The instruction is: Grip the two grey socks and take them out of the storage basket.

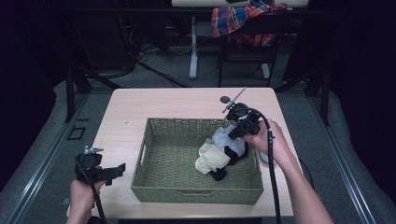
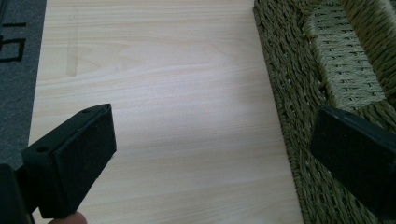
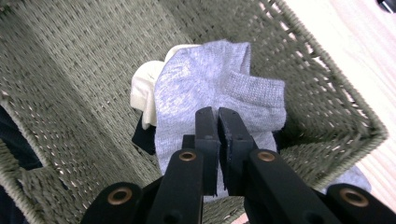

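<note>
A person's right claw [image 3: 218, 122], jaws pressed together on a fold of a grey sock [image 3: 205, 88], holds the sock above the right half of a woven green basket [image 1: 140, 158] on a pale wood surface [image 1: 126, 105]. The sock hangs from the pinch over a small heap inside the basket: a cream sock [image 1: 211, 158] and dark pieces [image 1: 219, 174] beneath it, all toward the basket's right wall. In the right gripper view the grey fabric drapes past the jaws on both sides, so the grip looks to sit near an edge rather than mid-sock. The left claw [image 2: 210, 154], jaws spread wide with nothing between them, hangs over bare wood just beside the basket's left wall. To do this lift well, the judgement here is to raise the sock straight up until its hanging end is free of the heap and the basket rim, keeping the pinch firm so the thin fabric does not slide out, and watching that the cream sock is not dragged along.
</note>
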